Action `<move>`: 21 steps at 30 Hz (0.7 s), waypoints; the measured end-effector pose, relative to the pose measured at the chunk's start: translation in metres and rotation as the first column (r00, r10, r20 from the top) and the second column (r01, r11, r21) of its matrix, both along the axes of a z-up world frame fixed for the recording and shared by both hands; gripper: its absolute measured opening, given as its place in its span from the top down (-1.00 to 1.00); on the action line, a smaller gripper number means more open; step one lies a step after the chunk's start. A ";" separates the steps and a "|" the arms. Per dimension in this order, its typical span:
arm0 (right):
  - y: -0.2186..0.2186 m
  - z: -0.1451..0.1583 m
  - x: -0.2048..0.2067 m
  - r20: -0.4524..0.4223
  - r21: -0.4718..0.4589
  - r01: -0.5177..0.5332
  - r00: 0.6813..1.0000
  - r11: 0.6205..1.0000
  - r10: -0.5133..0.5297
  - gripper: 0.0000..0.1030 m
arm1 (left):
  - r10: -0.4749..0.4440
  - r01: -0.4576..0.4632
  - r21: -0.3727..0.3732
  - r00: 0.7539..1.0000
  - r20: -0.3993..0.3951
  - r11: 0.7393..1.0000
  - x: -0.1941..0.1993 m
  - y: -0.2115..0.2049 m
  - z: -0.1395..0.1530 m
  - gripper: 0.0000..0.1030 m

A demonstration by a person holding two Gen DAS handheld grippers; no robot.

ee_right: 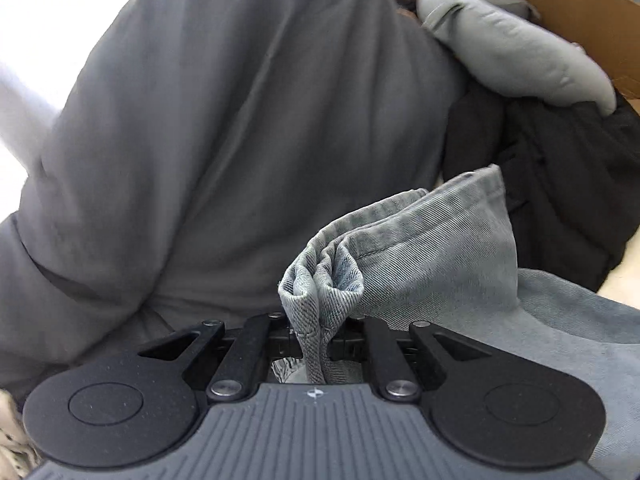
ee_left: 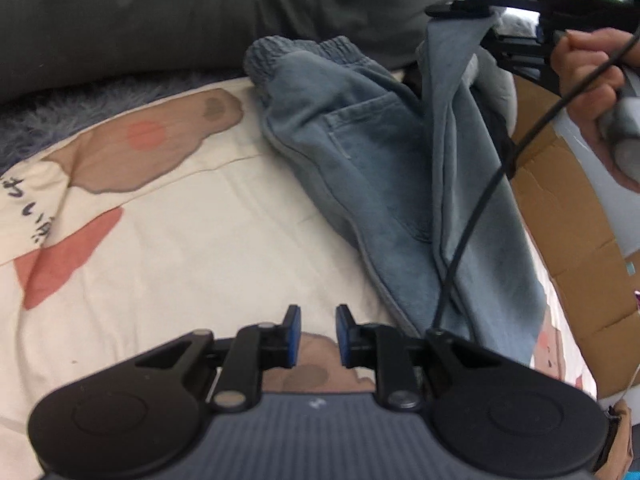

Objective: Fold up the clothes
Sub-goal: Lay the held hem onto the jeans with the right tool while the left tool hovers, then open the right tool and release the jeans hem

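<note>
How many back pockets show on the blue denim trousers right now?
1. A square patch pocket sits below the elastic waistband of the blue denim trousers on the bed; another may be hidden under the fold.

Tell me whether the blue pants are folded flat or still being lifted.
Being lifted, not flat: the right gripper pinches the blue pants hem up off the printed bedsheet; the waistband end rests there.

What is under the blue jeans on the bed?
The blue denim jeans lie on a cream bedsheet with brown and pink cartoon prints. The jeans hide whatever lies directly beneath them. The right gripper lifts their hem.
</note>
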State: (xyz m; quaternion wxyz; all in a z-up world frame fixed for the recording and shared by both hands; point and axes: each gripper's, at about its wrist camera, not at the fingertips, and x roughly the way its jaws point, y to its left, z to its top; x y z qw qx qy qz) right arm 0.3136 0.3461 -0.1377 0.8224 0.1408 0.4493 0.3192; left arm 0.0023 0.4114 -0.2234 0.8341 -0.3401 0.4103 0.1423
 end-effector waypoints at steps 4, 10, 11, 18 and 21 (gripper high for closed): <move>0.023 -0.019 -0.002 -0.036 -0.040 -0.048 0.998 0.998 0.047 0.66 | 0.025 -0.025 0.003 1.000 0.001 1.000 -0.001 0.004 0.002 0.63; 0.041 -0.022 -0.008 -0.063 0.002 -0.140 0.988 0.990 0.139 0.01 | 0.047 -0.047 0.006 0.999 0.009 0.999 -0.003 0.007 0.003 0.63; 0.038 -0.020 -0.009 -0.060 0.009 -0.144 0.988 0.989 0.145 -0.02 | 0.050 -0.050 0.004 0.999 0.009 0.999 -0.004 0.007 0.002 0.63; -0.037 -0.009 -0.017 -0.046 0.035 -0.058 0.997 0.998 0.059 -0.10 | 0.076 -0.076 -0.010 0.997 0.022 0.997 -0.005 0.007 0.003 0.55; -0.075 -0.004 -0.021 -0.039 0.043 -0.009 0.999 0.999 0.011 -0.14 | 0.080 -0.080 -0.009 0.996 0.038 0.997 -0.003 0.006 0.006 0.32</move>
